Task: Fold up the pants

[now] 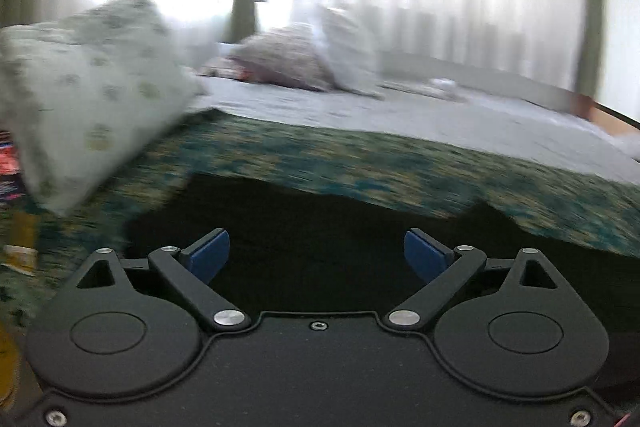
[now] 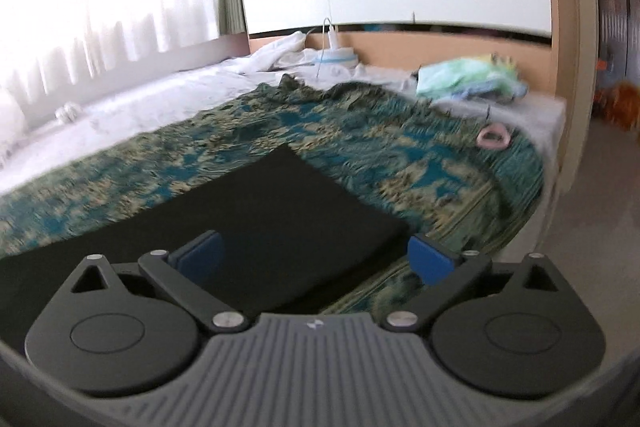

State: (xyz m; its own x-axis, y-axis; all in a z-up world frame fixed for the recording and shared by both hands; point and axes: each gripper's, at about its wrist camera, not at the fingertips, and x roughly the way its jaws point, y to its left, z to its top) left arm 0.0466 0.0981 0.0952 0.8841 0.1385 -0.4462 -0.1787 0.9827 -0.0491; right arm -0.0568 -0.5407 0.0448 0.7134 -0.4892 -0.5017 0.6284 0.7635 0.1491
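Black pants [image 2: 276, 227] lie flat on the teal and gold patterned blanket [image 2: 380, 147] on the bed, folded into a broad rectangle with a sharp far corner. They also show in the left wrist view [image 1: 320, 227] as a dark mass in front of the fingers. My left gripper [image 1: 317, 255] is open and empty, just above the near part of the pants. My right gripper [image 2: 316, 259] is open and empty, over the right end of the pants, its blue right pad [image 2: 430, 263] beyond the pants' edge.
A white spotted pillow [image 1: 88, 95] lies at the left, more pillows [image 1: 304, 59] behind it. White sheets [image 2: 120, 95] cover the far side by curtains. A pink ring [image 2: 491, 138] and a green cloth bundle [image 2: 468, 77] lie near the wooden footboard [image 2: 400, 49].
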